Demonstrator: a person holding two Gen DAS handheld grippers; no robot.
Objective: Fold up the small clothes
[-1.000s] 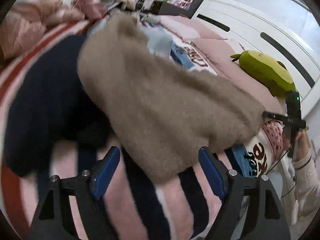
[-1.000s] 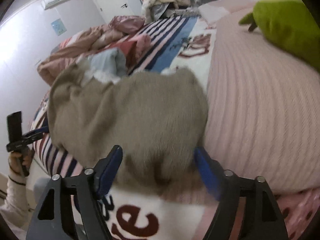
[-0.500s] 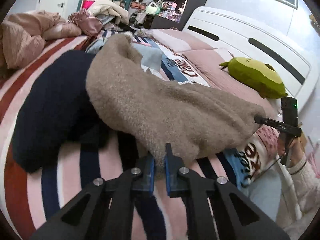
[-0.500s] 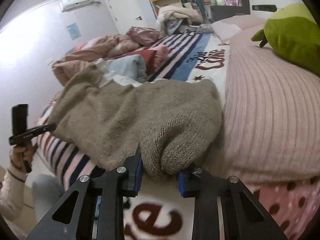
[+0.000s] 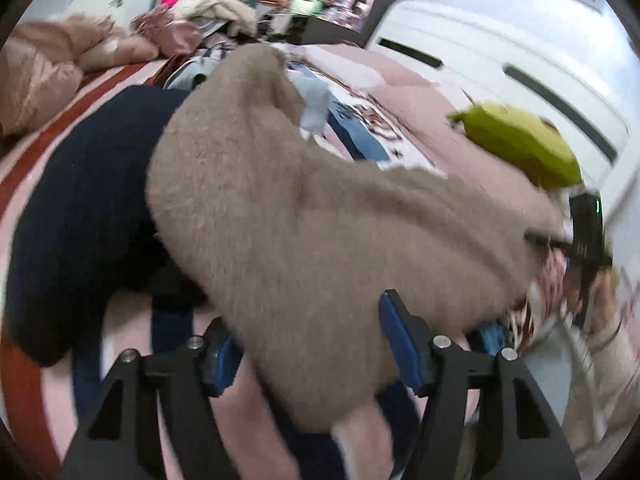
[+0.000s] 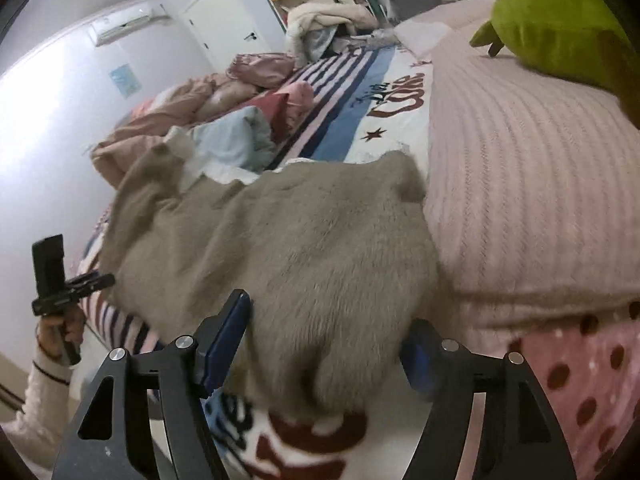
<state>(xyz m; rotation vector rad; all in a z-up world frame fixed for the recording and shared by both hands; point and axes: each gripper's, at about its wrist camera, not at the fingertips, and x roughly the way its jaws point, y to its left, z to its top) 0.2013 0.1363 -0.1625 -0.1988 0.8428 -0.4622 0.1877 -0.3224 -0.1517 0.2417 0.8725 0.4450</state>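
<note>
Beige sweater [image 5: 304,216] lies lengthwise between both spread grippers.

My right gripper [image 6: 326,344] fills the bottom of the frame with its blue-padded jaws spread wide, and the near edge of the tan knit sweater [image 6: 288,248] bulges between them without being pinched. The sweater spreads across the middle of the frame on the striped bedspread [image 6: 344,92], its right edge against a pink ribbed blanket [image 6: 528,184]. A green plush toy [image 6: 560,20] sits at upper right, and my left gripper [image 6: 60,276] shows at the left edge.
</note>
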